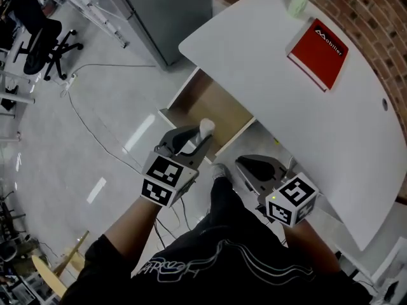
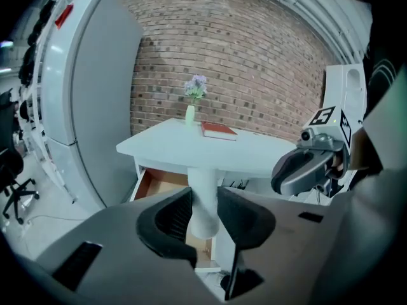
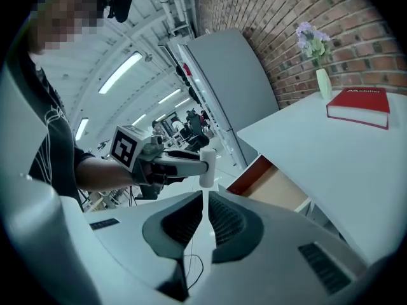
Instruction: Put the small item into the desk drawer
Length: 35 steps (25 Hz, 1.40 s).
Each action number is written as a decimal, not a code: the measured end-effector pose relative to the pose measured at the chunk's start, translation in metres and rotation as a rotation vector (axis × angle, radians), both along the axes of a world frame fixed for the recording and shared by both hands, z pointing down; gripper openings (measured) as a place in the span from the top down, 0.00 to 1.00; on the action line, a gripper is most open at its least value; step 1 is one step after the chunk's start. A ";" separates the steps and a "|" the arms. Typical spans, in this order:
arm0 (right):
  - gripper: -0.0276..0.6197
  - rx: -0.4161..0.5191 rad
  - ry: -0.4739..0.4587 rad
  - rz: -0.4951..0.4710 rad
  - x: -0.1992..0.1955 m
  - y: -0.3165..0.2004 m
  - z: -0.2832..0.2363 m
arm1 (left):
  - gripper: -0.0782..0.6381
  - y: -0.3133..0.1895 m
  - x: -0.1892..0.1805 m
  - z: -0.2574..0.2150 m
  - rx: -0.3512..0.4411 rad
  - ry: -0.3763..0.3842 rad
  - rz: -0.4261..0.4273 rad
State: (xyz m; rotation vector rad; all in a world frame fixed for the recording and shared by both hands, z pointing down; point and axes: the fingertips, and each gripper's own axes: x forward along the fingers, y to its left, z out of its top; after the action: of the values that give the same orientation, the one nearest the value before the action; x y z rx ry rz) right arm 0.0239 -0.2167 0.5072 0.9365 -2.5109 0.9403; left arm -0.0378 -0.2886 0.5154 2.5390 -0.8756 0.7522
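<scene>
Gripper, left [image 1: 203,137]: clenched on small item [image 1: 206,127], held in the air above the front edge of the open desk drawer [image 1: 194,103]. Handling: carry further in, lower between the walls, and release only near the wooden floor. Item: plain white cylinder, upright, rounded lower end, probably smooth. Gripper, right [image 1: 249,165]: jaws closed together, empty, near the drawer's right front corner.
</scene>
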 end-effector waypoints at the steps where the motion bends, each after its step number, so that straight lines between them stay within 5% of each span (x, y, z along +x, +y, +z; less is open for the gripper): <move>1: 0.87 -0.004 0.002 -0.002 0.001 -0.004 0.005 | 0.70 -0.004 0.003 0.011 0.006 -0.022 0.018; 12: 0.87 -0.053 0.060 -0.085 -0.007 -0.018 0.078 | 0.70 -0.041 0.012 0.133 -0.029 -0.219 0.110; 23: 0.87 -0.161 0.011 -0.052 0.001 -0.018 0.143 | 0.70 -0.074 0.033 0.237 -0.156 -0.300 0.120; 35: 0.87 -0.205 0.018 -0.056 0.004 -0.013 0.180 | 0.70 -0.083 0.047 0.321 -0.256 -0.492 0.235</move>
State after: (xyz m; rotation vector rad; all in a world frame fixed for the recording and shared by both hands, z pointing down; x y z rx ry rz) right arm 0.0283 -0.2300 0.6875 0.8030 -2.3580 1.1402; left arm 0.0095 -0.3713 0.8362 2.2817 -0.5677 1.5023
